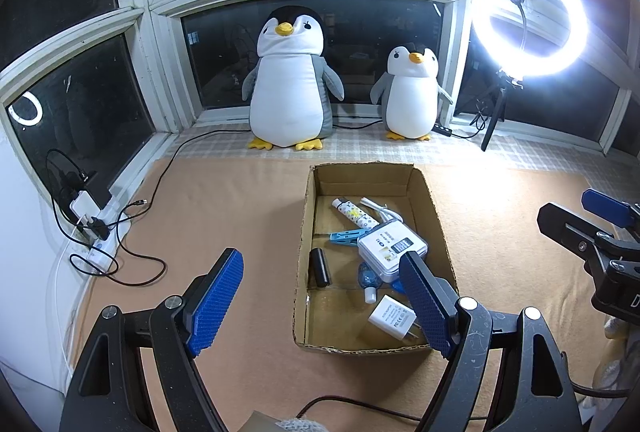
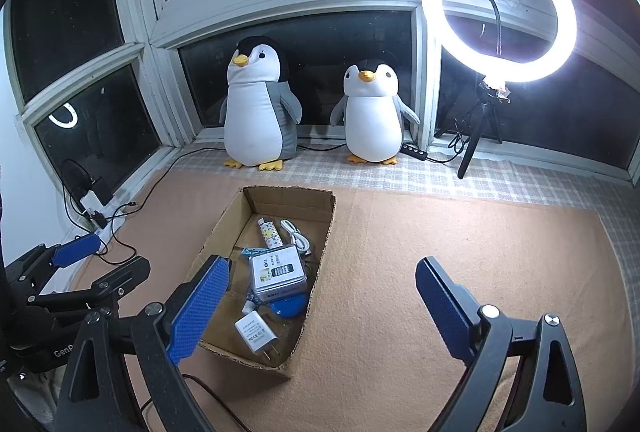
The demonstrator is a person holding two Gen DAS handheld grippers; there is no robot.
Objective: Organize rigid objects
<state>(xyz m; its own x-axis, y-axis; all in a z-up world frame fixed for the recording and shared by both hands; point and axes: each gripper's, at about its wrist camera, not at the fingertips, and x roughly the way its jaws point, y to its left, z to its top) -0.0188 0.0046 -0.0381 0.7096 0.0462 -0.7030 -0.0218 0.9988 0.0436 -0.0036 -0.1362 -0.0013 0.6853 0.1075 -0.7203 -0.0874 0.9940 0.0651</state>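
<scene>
Covering your floor, the mat (image 2: 440, 272) lies bare right of the cardboard box (image 2: 326, 228) (torn rims), which holds the tin (image 1: 392, 246), charger (image 1: 390, 318) and tube (image 1: 354, 213); left gripper (image 1: 320, 304) and right gripper (image 2: 320, 312) both gape, gripping nothing.

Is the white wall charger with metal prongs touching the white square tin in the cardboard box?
Apart. In the right wrist view, bare box floor and a small bottle lie between the white wall charger and the white square tin.

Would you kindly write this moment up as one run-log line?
left tool: open, empty | right tool: open, empty | cardboard box: holds charger, white tin, patterned tube, cable | mat: nothing loose seen
</scene>
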